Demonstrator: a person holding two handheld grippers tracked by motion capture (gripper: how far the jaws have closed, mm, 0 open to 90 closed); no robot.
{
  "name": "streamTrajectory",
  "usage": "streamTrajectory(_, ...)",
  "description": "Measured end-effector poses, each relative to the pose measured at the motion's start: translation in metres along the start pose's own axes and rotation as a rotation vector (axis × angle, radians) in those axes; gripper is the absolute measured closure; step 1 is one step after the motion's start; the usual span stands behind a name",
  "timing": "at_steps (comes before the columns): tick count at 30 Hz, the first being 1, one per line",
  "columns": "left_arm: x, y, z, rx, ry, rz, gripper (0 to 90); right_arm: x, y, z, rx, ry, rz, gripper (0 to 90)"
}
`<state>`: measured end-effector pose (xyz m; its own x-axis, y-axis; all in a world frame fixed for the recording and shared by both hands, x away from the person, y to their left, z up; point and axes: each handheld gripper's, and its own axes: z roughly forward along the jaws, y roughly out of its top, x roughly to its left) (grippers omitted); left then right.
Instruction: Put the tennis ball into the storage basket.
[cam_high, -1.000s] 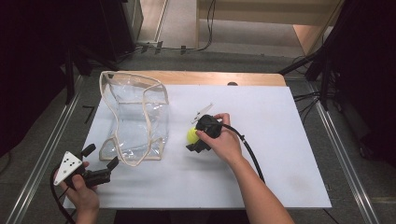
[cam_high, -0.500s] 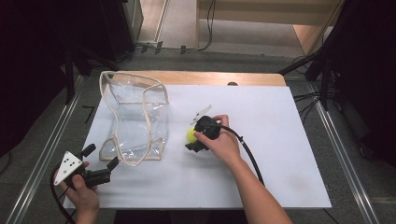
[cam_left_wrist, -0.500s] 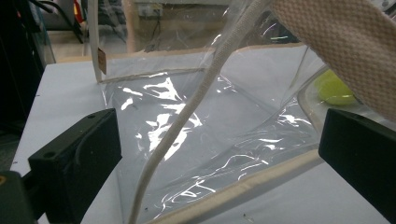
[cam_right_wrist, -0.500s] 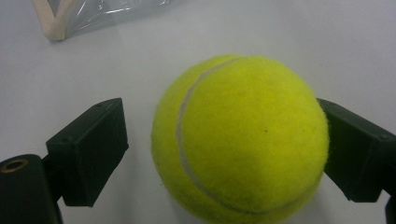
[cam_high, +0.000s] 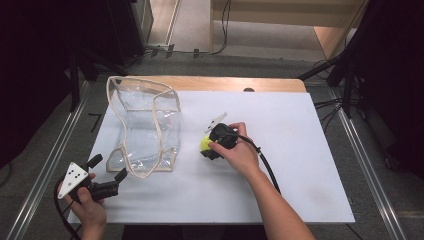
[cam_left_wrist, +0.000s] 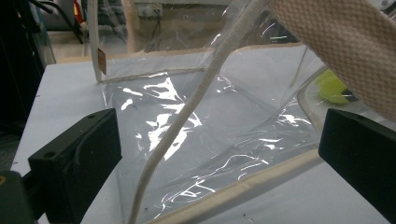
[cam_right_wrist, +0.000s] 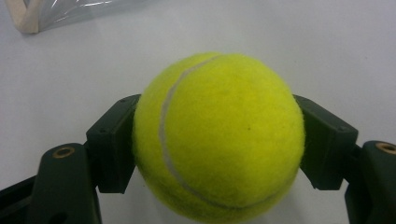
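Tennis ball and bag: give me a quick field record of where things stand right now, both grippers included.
ball: yellow tennis ball, on the white table, right of the bag
right gripper: has just closed; fingers press both sides of the ball
bag: clear plastic bag with beige trim, standing open at the table's left
left gripper: open, near the bag's front corner, holding nothing
likely next: lift ball toward bag

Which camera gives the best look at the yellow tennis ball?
The right gripper view: the tennis ball sits close up, clamped between the black jaws. The high view shows a small yellow patch beside the hand; the left gripper view shows a blurred bit through the clear bag.
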<state>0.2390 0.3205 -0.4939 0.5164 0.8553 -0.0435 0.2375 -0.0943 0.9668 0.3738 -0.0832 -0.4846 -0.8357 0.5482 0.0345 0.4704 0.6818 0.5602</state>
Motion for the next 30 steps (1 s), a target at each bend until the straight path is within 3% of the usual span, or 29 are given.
streamTrajectory(14,0.0,0.0,0.0,0.001,-0.001,-0.003,0.0,-0.003,0.003,-0.01,-0.018,0.01,0.01,23.1)
streamTrajectory(30,0.0,0.0,0.001,0.004,0.001,-0.006,0.0,-0.003,0.012,-0.015,-0.023,0.056,-0.022,23.2)
